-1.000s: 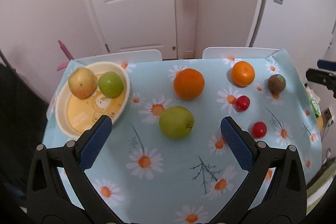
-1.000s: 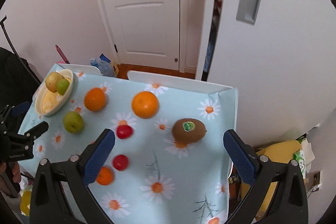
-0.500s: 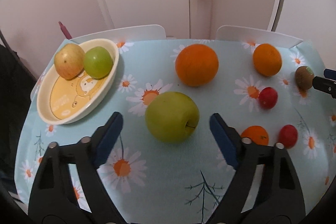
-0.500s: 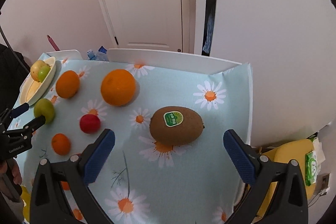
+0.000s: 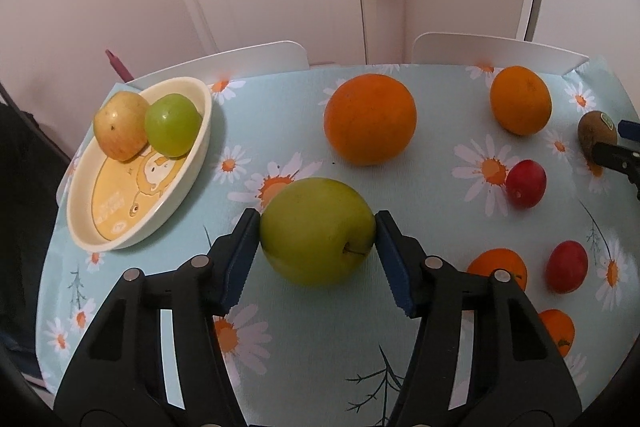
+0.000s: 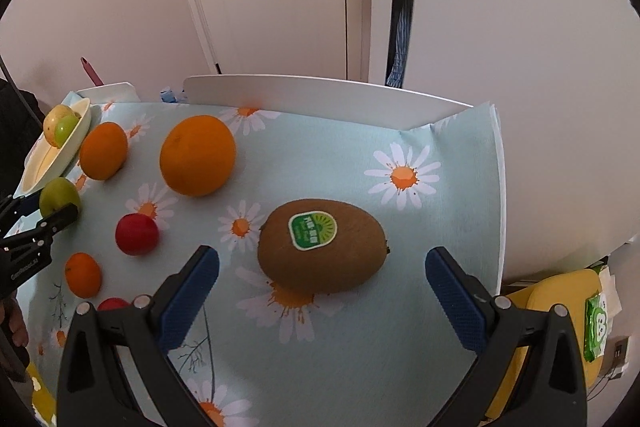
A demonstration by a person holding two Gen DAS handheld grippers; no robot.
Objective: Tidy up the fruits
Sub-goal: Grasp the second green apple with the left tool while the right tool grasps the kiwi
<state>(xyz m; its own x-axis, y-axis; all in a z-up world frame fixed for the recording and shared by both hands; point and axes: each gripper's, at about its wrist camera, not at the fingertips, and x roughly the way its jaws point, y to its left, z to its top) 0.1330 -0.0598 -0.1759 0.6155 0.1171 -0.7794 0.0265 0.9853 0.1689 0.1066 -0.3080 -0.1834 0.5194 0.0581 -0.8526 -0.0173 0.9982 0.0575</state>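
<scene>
My left gripper (image 5: 316, 251) is shut on a green apple (image 5: 318, 231) that rests on the daisy tablecloth; both blue pads touch its sides. A cream oval plate (image 5: 200, 147) at the left holds a yellow-red apple (image 5: 120, 125) and a green apple (image 5: 173, 125). My right gripper (image 6: 320, 291) is open around a brown kiwi (image 6: 322, 255) with a green sticker; the pads stand apart from it. The left gripper with its apple (image 6: 60, 197) also shows at the left of the right wrist view.
Two big oranges (image 5: 370, 119) (image 5: 520, 99), two red plums (image 5: 525, 183) (image 5: 567, 267) and two small mandarins (image 5: 498, 267) (image 5: 558, 331) lie on the table. Two white chair backs (image 5: 496, 49) stand at the far edge. The table's right edge (image 6: 498, 187) is near the kiwi.
The left gripper moved forward and closed onto the green apple. The right gripper moved forward so that the kiwi lies between its open fingers.
</scene>
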